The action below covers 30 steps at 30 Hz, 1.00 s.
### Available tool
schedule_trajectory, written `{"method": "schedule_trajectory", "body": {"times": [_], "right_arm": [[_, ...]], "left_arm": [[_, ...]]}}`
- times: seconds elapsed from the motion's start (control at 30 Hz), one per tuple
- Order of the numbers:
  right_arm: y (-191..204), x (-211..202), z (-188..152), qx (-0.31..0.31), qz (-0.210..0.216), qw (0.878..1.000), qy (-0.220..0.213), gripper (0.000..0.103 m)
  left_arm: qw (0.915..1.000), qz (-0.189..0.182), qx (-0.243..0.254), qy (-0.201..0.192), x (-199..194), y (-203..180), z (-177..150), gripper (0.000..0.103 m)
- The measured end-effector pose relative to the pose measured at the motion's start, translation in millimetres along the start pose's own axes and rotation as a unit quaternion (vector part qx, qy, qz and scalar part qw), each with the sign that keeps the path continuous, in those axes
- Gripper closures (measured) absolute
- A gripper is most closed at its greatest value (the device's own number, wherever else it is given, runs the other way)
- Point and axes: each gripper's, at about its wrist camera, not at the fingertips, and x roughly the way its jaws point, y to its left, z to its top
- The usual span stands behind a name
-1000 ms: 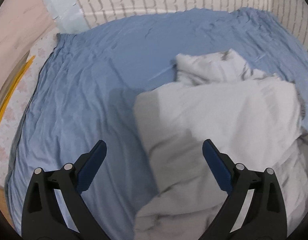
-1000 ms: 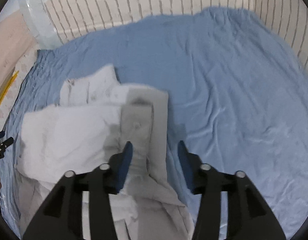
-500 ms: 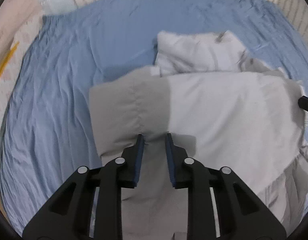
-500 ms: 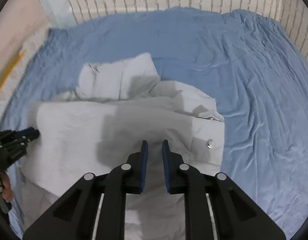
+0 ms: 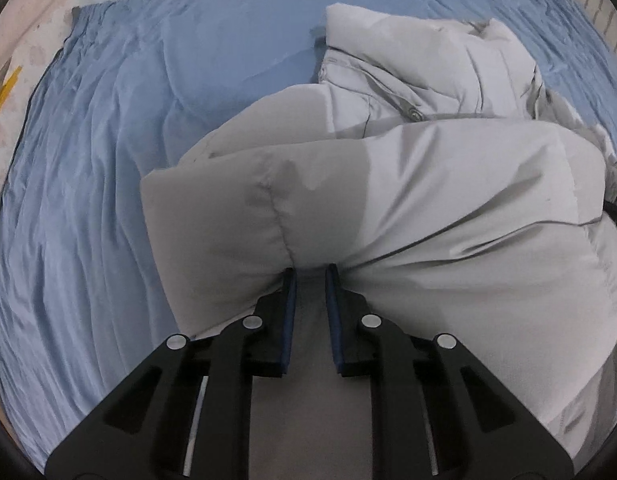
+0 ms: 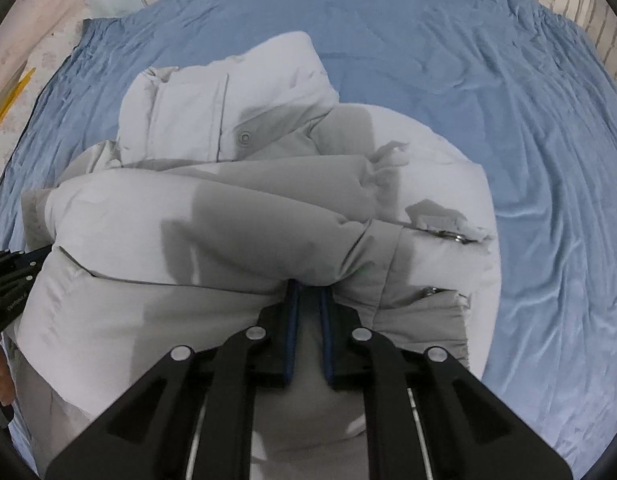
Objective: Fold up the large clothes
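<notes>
I have the pale grey padded jacket (image 5: 448,200) bunched on the blue bedsheet (image 5: 88,200), its collar end lying toward the striped wall beyond. My left gripper (image 5: 310,276) has just closed and now pinches a fold of the jacket's near edge; my right gripper (image 6: 307,286), likewise just closed, pinches the same edge further along. I judge this the grasp before a fold: next, both should lift together and carry the edge toward the collar.
</notes>
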Motion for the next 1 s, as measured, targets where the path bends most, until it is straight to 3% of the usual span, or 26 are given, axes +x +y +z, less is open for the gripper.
{"method": "schedule_trajectory", "body": {"times": [0.27, 1.0], "right_arm": [[-2, 18, 10, 0.009, 0.009, 0.999, 0.029, 0.094], [2, 31, 6, -0.008, 0.005, 0.999, 0.04, 0.094]], "left_arm": [[0.9993, -0.019, 0.0, 0.034, 15, 8, 14, 0.089], [0.9988, 0.009, 0.022, 0.043, 20, -12, 25, 0.089]]}}
